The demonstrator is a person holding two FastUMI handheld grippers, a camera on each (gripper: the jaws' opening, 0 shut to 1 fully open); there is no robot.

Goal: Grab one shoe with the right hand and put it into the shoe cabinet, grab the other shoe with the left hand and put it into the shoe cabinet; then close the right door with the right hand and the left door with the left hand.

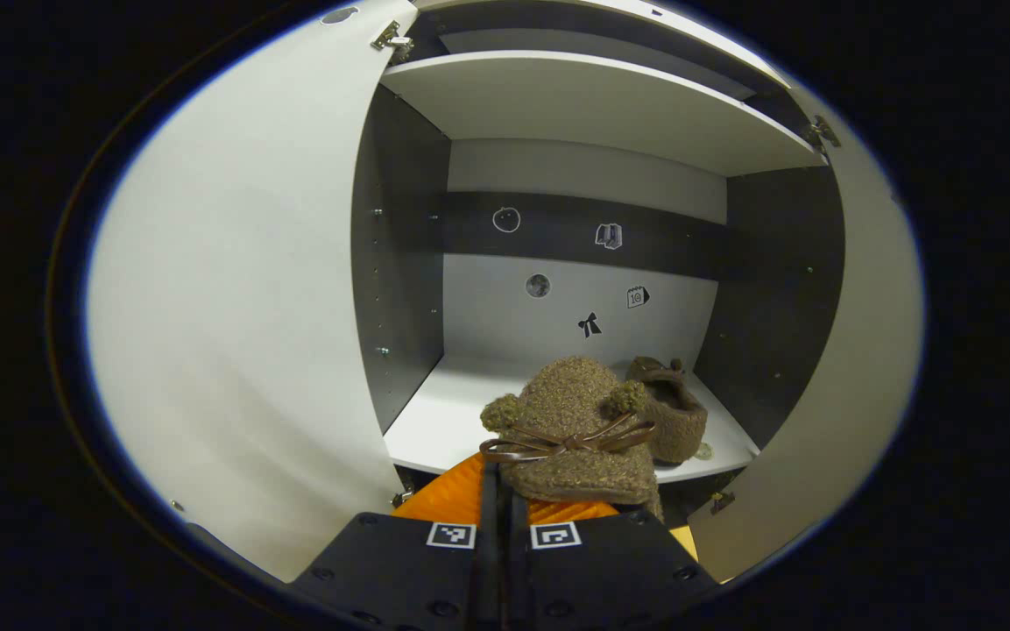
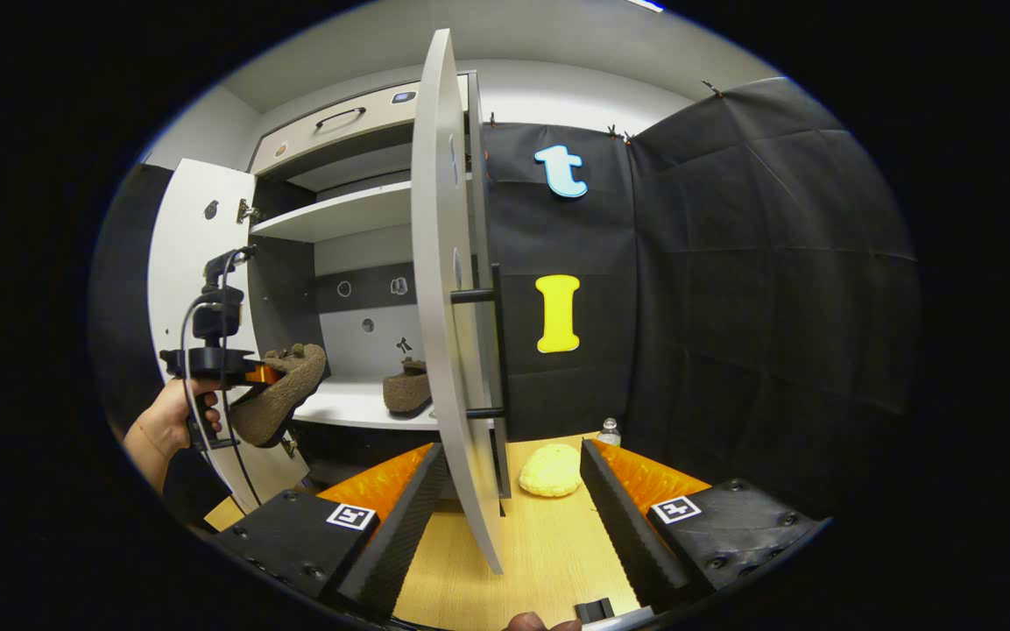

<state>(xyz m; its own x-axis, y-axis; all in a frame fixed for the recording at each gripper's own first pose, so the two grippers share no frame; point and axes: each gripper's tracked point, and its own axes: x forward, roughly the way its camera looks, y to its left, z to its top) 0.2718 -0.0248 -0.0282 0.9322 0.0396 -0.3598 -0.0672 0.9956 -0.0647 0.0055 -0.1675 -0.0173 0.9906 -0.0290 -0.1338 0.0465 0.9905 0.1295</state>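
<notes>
Fuzzy brown shoe [image 1: 579,434] with bow pinched in my left fingers, its twin [image 1: 671,407] on cabinet shelf [image 1: 434,421], both doors open

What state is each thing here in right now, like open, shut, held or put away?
Left door: open.
Right door: open, its edge between the right hand-held gripper's open fingers.
Held shoe: clamped in the left hand-held gripper, not yet inside.
Other shoe: resting on the cabinet's lower shelf.

White lower shelf [image 1: 443,421] of the open shoe cabinet: one brown fuzzy slipper [image 1: 669,410] on it, right side, nr back. Light wood floor [image 2: 548,543]: yellow rounded lump [image 2: 550,470] w/ small clear bottle [image 2: 609,431] just behind.
</notes>
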